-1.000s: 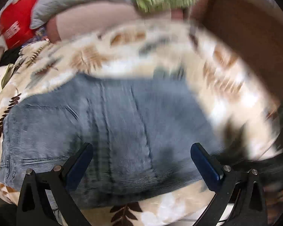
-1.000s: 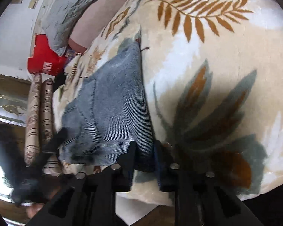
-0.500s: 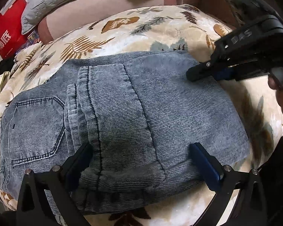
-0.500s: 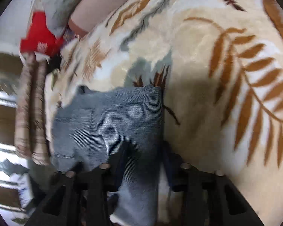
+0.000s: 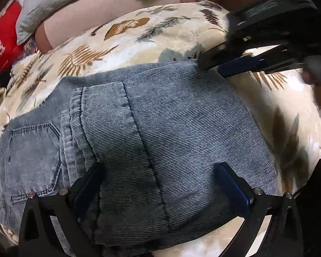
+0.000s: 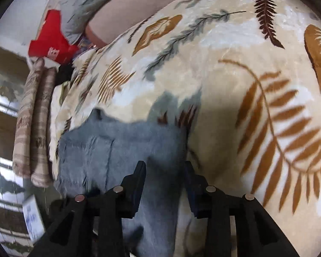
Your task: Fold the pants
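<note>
A cream blanket (image 5: pixel 126 49) printed with fern leaves covers the bed, and on it lie the grey-blue pants (image 5: pixel 160 132), folded into a thick bundle with a back pocket showing at 9 o'clock. The left gripper (image 5: pixel 160 182) hangs wide open over the near edge, holding nothing; the right gripper (image 6: pixel 164 182), at the far corner toward 1 o'clock in the left view, stands partly open astride that corner. I judge the fold laid down and being let go; next comes smoothing, or a regrip for one more fold.
</note>
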A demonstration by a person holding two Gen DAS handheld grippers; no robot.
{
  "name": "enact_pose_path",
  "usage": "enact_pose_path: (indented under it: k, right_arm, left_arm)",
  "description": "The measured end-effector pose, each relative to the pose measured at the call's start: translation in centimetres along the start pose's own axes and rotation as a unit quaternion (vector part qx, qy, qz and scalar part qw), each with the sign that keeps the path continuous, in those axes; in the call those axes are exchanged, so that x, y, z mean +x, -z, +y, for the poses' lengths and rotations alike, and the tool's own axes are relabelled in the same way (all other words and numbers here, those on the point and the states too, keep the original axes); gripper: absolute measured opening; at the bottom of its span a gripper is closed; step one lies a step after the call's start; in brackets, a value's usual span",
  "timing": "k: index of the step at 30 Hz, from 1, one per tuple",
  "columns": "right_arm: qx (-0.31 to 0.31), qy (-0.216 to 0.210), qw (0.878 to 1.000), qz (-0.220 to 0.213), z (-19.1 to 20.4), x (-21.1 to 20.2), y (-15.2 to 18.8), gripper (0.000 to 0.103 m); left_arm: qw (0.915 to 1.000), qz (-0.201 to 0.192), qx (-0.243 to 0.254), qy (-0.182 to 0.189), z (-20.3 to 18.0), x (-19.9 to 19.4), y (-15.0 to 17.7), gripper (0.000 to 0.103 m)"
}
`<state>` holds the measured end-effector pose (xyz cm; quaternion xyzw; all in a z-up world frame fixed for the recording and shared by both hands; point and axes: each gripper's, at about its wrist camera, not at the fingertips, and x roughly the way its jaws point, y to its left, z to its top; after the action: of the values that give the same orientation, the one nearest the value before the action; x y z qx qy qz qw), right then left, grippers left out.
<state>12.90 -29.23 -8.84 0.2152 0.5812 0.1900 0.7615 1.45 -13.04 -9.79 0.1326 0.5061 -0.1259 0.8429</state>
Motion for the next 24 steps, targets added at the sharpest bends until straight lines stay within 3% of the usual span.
enact_pose_path:
  k: [2,4,8,9,11,12,13,15,18,19,20,21,22,23,24]
  right_arm:
    - [-0.020,0.023,0.999,0.027,-0.1,2.4,-1.0,0.033]
    - [-0.041,0.041,0.998,0.020,0.7,2.6,-1.0,0.015]
    - [-0.071,0.082,0.994,-0.009,2.0,1.9,-0.6,0.013]
    - [-0.069,0.088,0.994,0.004,1.5,3.1,-0.4,0.014]
    - [-0.070,0.078,0.994,-0.010,1.1,2.8,-0.2,0.016]
    - [-0.060,0.068,0.996,-0.014,1.0,2.3,-0.2,0.022]
    - [-0.044,0.062,0.997,-0.014,0.7,1.5,-0.1,0.038]
    - [-0.025,0.059,0.998,-0.030,0.8,-0.8,0.8,0.055]
    - [-0.017,0.014,0.998,-0.053,2.0,-3.6,3.4,0.055]
    - [-0.001,-0.021,0.999,-0.049,2.2,-4.2,5.1,0.055]
    - [0.015,-0.046,0.998,-0.046,2.1,-4.4,6.3,0.055]
    - [0.028,-0.070,0.996,-0.040,1.9,-4.2,7.5,0.055]
    - [0.038,-0.081,0.996,-0.023,1.6,-3.3,8.8,0.055]
    - [0.043,-0.066,0.997,-0.004,1.3,-1.7,9.5,0.054]
    - [0.053,-0.050,0.997,0.014,0.2,-0.1,10.3,0.042]
  left_arm:
    - [1.0000,-0.001,0.002,0.006,0.2,0.2,0.0,0.103]
    - [0.9999,-0.006,0.008,0.010,0.3,0.2,0.1,0.103]
    - [0.9996,-0.005,-0.004,0.026,0.9,-0.7,0.0,0.103]
    - [0.9989,-0.012,-0.016,0.042,1.5,-1.6,0.1,0.103]
    - [0.9967,-0.043,-0.032,0.061,2.5,-3.8,0.5,0.103]
    - [0.9960,-0.058,-0.039,0.055,3.0,-4.6,0.7,0.103]
    - [0.9954,-0.075,-0.048,0.034,4.0,-5.5,1.0,0.103]
    - [0.9955,-0.077,-0.055,0.010,5.0,-5.8,1.4,0.103]
    - [0.9975,-0.023,-0.065,-0.016,6.5,-3.1,2.1,0.103]
    - [0.9975,0.010,-0.065,-0.026,6.8,-1.6,2.3,0.103]
    - [0.9973,0.022,-0.067,-0.022,7.0,-0.7,2.5,0.103]
    - [0.9969,0.006,-0.076,-0.015,7.3,-0.7,2.7,0.103]
    - [0.9968,0.008,-0.078,-0.015,7.4,-0.6,2.5,0.103]
    - [0.9969,0.013,-0.077,-0.015,7.2,-0.8,2.4,0.103]
    - [0.9970,0.013,-0.076,-0.011,7.2,-0.9,2.3,0.103]
